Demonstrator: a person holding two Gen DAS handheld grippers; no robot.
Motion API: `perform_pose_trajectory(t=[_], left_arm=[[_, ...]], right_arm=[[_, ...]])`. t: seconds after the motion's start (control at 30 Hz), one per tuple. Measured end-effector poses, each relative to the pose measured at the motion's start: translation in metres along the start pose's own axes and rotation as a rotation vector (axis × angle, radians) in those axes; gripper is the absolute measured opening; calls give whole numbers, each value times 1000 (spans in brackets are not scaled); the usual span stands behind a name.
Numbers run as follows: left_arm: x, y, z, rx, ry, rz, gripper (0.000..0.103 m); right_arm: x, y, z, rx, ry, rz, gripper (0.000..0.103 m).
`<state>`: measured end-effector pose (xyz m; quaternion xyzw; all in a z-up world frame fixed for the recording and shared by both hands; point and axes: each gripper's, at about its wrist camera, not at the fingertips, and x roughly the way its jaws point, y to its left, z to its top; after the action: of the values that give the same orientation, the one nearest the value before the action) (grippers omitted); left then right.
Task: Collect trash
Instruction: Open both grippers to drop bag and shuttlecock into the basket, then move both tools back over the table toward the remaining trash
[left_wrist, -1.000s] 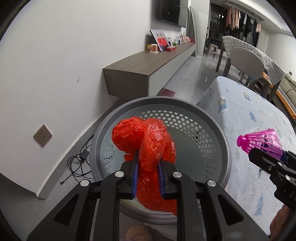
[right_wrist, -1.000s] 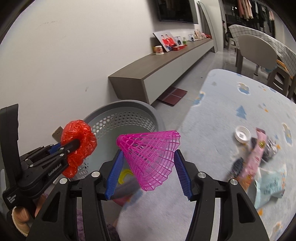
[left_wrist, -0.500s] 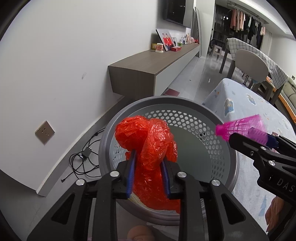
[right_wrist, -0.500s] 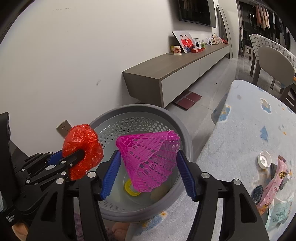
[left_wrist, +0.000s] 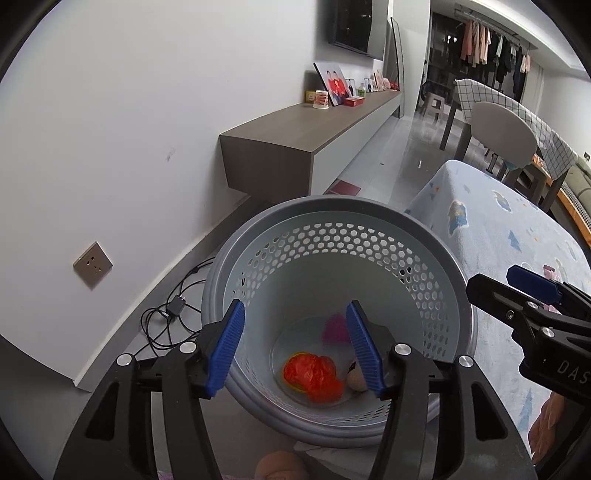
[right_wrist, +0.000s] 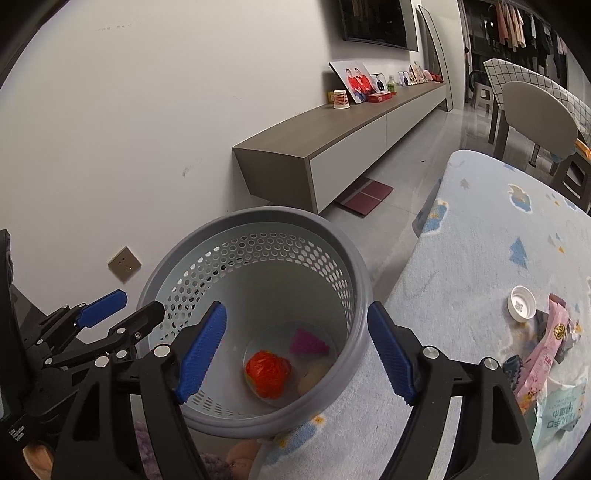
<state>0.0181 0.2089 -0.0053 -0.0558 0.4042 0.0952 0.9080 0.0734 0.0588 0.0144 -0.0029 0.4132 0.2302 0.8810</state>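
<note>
A grey perforated trash basket (left_wrist: 436, 236) stands on the floor beside the table; it also shows in the right wrist view (right_wrist: 354, 254). At its bottom lie a crumpled red plastic bag (left_wrist: 312, 376) (right_wrist: 267, 373), a pink mesh cone (left_wrist: 335, 328) (right_wrist: 308, 343) and a beige lump (left_wrist: 356, 380). My left gripper (left_wrist: 295, 350) is open and empty above the basket. My right gripper (right_wrist: 295, 354) is open and empty above the basket too.
The table with a pale blue patterned cloth (right_wrist: 480, 258) holds more trash at the right: a white bottle cap (right_wrist: 522, 303), a pink wrapper (right_wrist: 546, 347), a teal packet (right_wrist: 561, 410). A wall cabinet (left_wrist: 295, 129), a socket (left_wrist: 92, 264) and floor cables (left_wrist: 166, 321) lie to the left.
Both grippers opened over the basket. The red bag and the pink mesh cone dropped out of them and now lie at the basket's bottom.
</note>
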Motion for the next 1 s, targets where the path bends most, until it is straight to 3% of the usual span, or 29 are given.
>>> perform_pose_trajectory(t=[0.53,0.87,1.0], left_arm=[[-8,-7,-2,12,-18,-26,56],[-16,-20,-5,37,-38,-58,64],[-21,-29,-6,52,-52,-76,72]], right_arm=[[-14,-7,-17,64,-2,-15,75],[-32,-14,-32,101,-12,-37,75],[-42,-21,-37,122,-25,-58,75]])
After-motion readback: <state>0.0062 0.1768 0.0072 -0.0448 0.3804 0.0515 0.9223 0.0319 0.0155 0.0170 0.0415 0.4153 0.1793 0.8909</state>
